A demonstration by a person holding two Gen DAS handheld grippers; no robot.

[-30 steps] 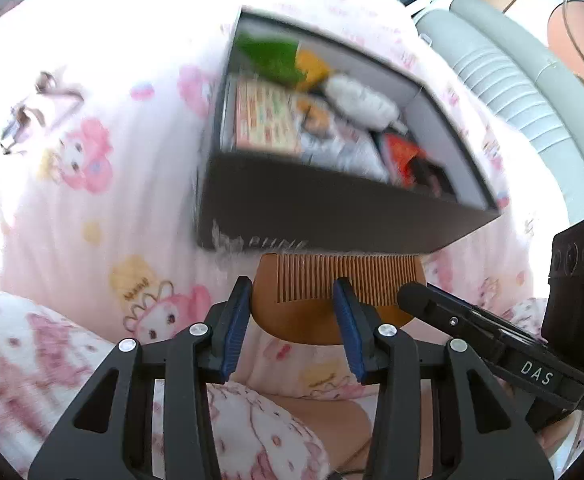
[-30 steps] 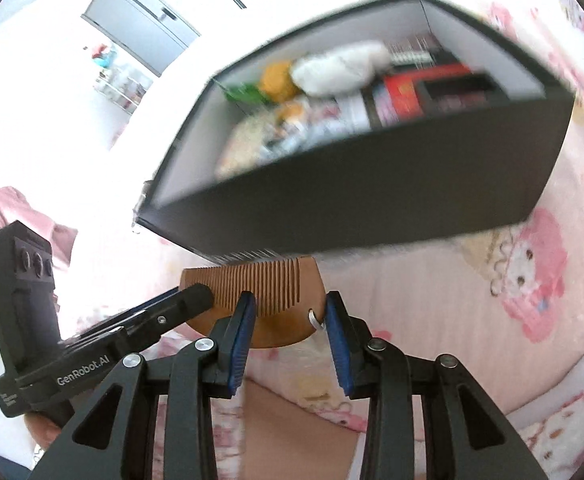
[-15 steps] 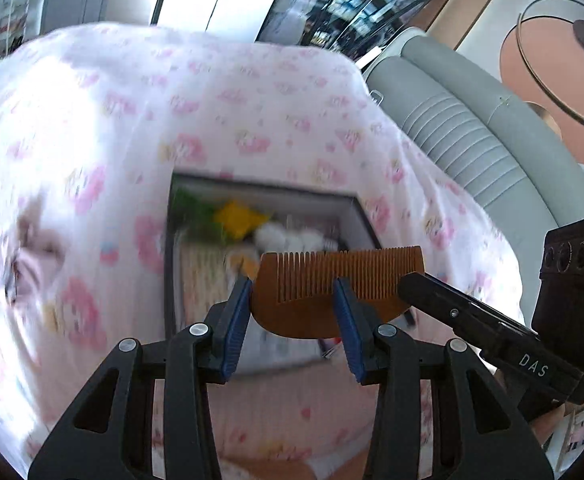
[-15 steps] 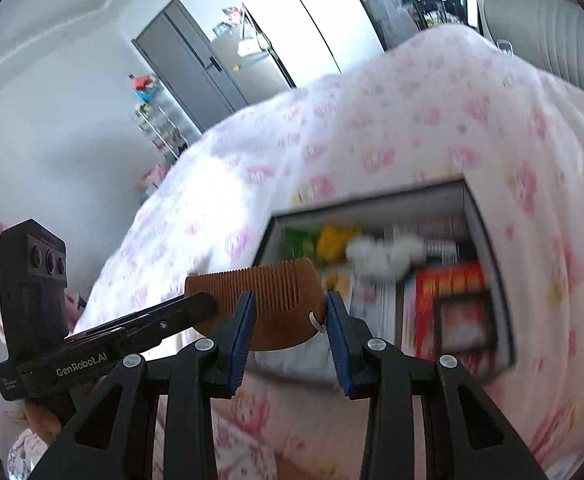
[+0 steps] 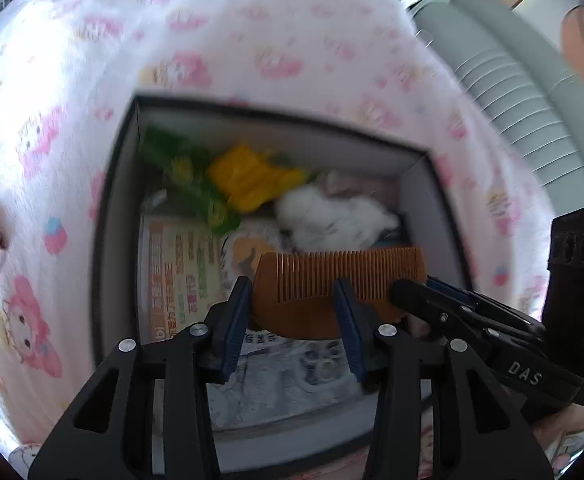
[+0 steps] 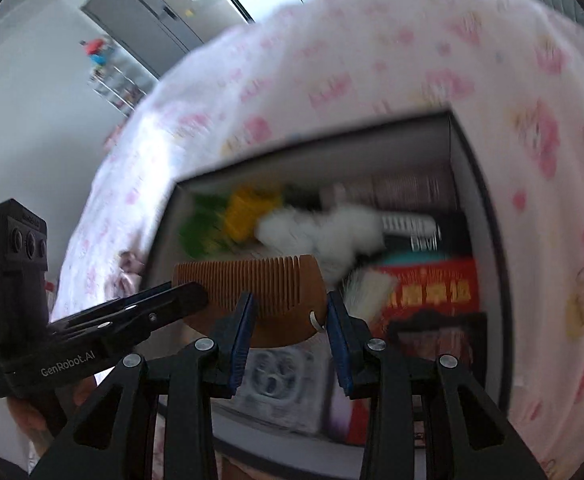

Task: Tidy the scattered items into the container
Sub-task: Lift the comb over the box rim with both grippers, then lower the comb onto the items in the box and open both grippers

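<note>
Both tongs pinch one wooden comb (image 5: 334,294) by its spine, teeth pointing away from them: the left gripper (image 5: 294,322) holds one end, the right gripper (image 6: 287,330) the other, blue pads pressed on the comb's flat faces. Directly beneath and ahead of the tongs sits the open dark box (image 5: 113,216) on a pink cartoon-print sheet (image 5: 251,40). Inside it, beyond the comb's teeth, lie a green item (image 5: 187,176), a yellow item (image 5: 251,178) and a white fluffy thing (image 5: 332,218); a red packet (image 6: 432,286) lies right of the right gripper.
</note>
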